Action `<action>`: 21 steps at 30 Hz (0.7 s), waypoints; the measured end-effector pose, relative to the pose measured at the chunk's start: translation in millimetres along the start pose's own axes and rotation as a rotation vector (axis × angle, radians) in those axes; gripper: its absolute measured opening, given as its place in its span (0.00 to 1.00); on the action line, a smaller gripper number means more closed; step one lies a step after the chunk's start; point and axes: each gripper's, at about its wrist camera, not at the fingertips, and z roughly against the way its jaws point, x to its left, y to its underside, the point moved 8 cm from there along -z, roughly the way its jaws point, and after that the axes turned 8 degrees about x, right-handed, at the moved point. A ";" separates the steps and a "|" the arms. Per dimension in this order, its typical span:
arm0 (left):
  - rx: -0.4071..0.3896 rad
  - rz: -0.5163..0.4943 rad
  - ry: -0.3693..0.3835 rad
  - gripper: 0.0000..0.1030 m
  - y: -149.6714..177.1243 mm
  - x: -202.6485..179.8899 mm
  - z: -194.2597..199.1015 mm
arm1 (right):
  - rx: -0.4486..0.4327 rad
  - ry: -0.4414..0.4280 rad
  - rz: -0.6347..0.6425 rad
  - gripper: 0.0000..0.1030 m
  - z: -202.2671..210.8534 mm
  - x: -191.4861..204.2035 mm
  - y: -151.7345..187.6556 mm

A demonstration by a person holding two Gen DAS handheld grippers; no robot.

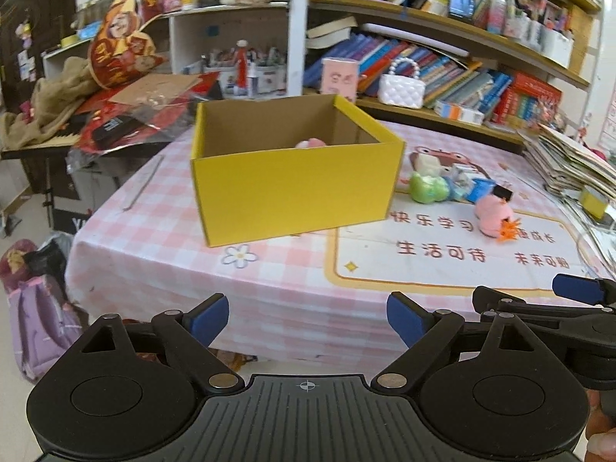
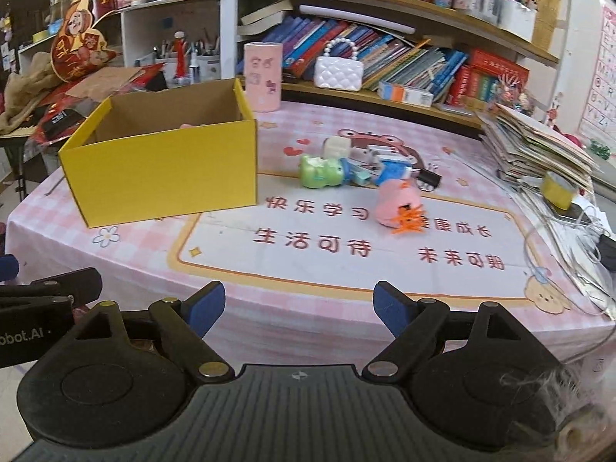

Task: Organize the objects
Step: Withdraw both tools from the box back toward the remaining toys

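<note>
bookshelves (image 2: 385, 19) – crammed | table (image 2: 308, 269) – pink checked cloth | floor (image 1: 23, 211) – pale

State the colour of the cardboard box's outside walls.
Bright yellow; the box shows best in the right wrist view.

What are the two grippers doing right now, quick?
Left gripper: open, holding nothing, fingers over the table's near edge.
Right gripper: open, holding nothing.
</note>
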 end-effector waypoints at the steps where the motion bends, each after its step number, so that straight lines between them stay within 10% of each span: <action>1: 0.004 -0.008 0.006 0.89 -0.1 -3.5 -1.5 | 0.000 0.007 -0.004 0.82 0.7 -2.6 0.8; 21: 0.047 -0.150 0.124 0.90 -10.5 -71.7 -27.7 | 0.046 0.130 -0.135 0.82 -5.0 -68.1 14.0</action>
